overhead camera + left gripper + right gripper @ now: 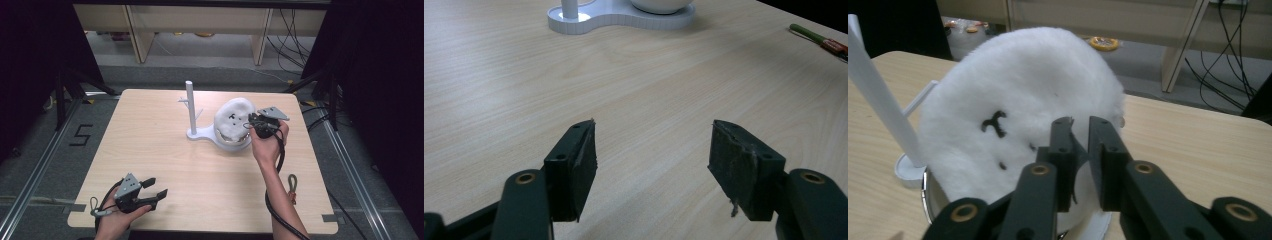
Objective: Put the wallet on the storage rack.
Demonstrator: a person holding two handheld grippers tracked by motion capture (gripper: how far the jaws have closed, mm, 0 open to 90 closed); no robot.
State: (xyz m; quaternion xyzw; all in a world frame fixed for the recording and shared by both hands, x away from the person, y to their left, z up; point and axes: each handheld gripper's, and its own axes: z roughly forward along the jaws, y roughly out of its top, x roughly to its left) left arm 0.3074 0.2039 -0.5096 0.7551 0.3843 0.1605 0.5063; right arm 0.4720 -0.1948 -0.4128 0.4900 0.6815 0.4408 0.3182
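Observation:
A white plush toy (232,117) with small black face marks sits in a shiny bowl (232,141) on the round end of a white stand (200,133), whose thin post (190,105) rises to its left. My right gripper (248,122) is at the plush's right side. In the right gripper view its jaws (1079,125) are nearly together, pinching white fur of the plush (1023,90). My left gripper (155,187) rests at the table's near left corner. Its jaws (651,150) stand wide apart over bare wood, far from the stand (619,20).
A small green and red clip (292,187) lies on the table near its right edge, beside my right forearm and the trailing cable. The wooden table (150,145) has black frames on either side and desk legs with cables on the floor beyond.

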